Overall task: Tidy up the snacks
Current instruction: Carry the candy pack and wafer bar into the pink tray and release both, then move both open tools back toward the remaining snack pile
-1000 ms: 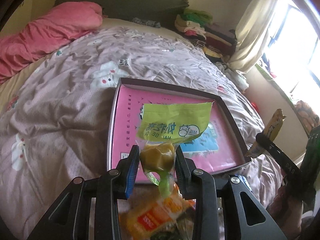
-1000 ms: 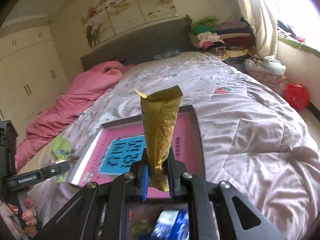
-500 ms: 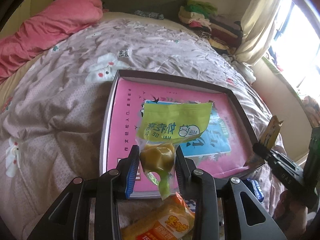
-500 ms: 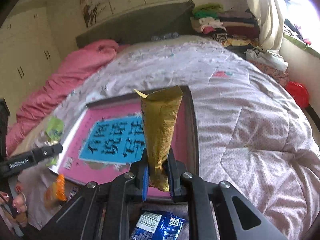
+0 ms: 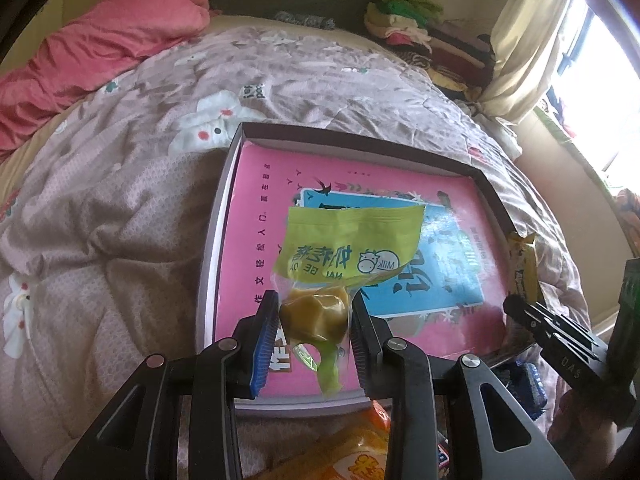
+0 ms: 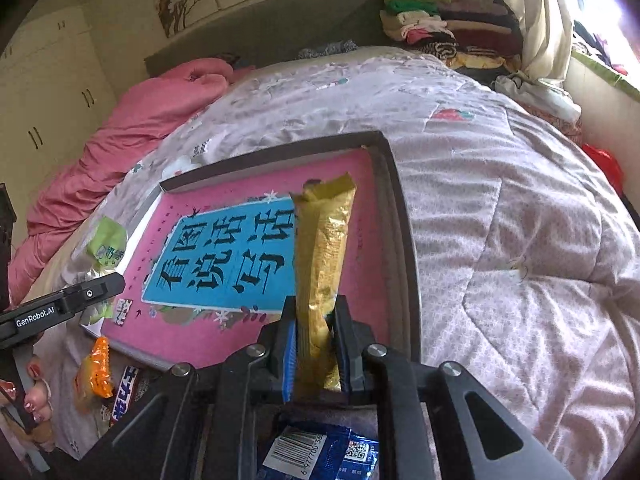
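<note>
Item one: green milk-candy pouch (image 5: 344, 248), pinched at its lumpy lower end in my left claw (image 5: 314, 332), hanging over the pink-lined tray (image 5: 224, 216) at its 6 o'clock edge. Light, crinkly, slippery film; hold the solid lump.

Item two: gold stick packet (image 6: 324, 256), clamped low in my right claw (image 6: 316, 344), over the tray's 4 o'clock corner. Stiffish, probably brittle inside.

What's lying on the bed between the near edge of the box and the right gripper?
A blue snack packet with a barcode lies there under the right hand-held gripper, seen in the right wrist view.
</note>
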